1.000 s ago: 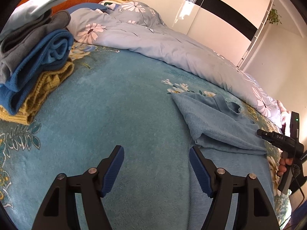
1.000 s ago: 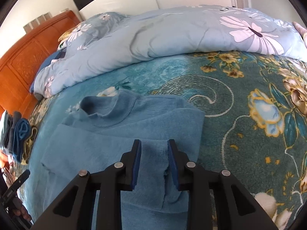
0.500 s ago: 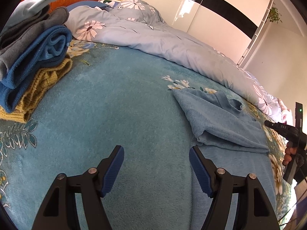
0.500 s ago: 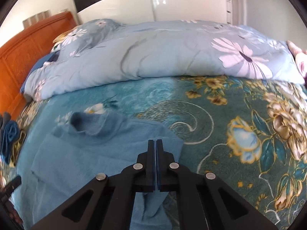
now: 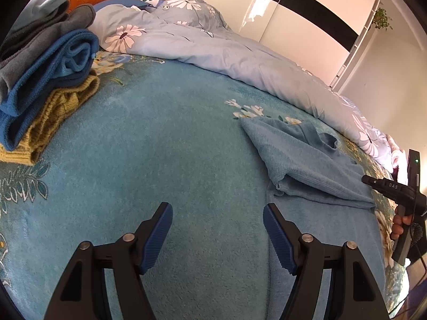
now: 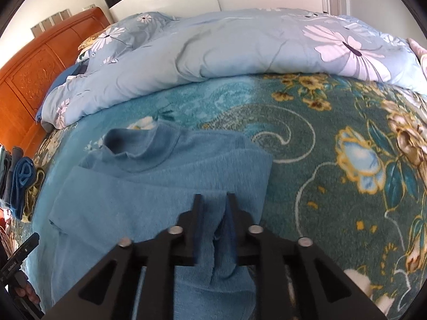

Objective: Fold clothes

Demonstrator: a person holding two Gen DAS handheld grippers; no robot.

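Bedroom: bed (image 5: 165, 160) covered by a teal floral blanket (image 6: 333, 160); pale blue floral duvet (image 5: 226, 53) bunched along the upper part of both frames; orange wooden headboard (image 6: 29, 85) at the left of the right-wrist frame; white wardrobe (image 5: 293, 18) with a black band at upper right of the left-wrist frame.

Sweater (image 6: 149, 186), light blue: partly folded on the blanket, collar toward the duvet; centre-left of the right-wrist frame, centre-right of the left-wrist frame.

Stack (image 5: 45, 80) of folded clothes, grey, blue and mustard: upper left of the left-wrist frame, well apart from the sweater.

Left gripper (image 5: 217, 236): fingers spread wide, nothing between them, over bare blanket near the sweater's edge.

Right gripper (image 6: 213, 214): fingers clenched on a fold of the sweater at its lower edge.
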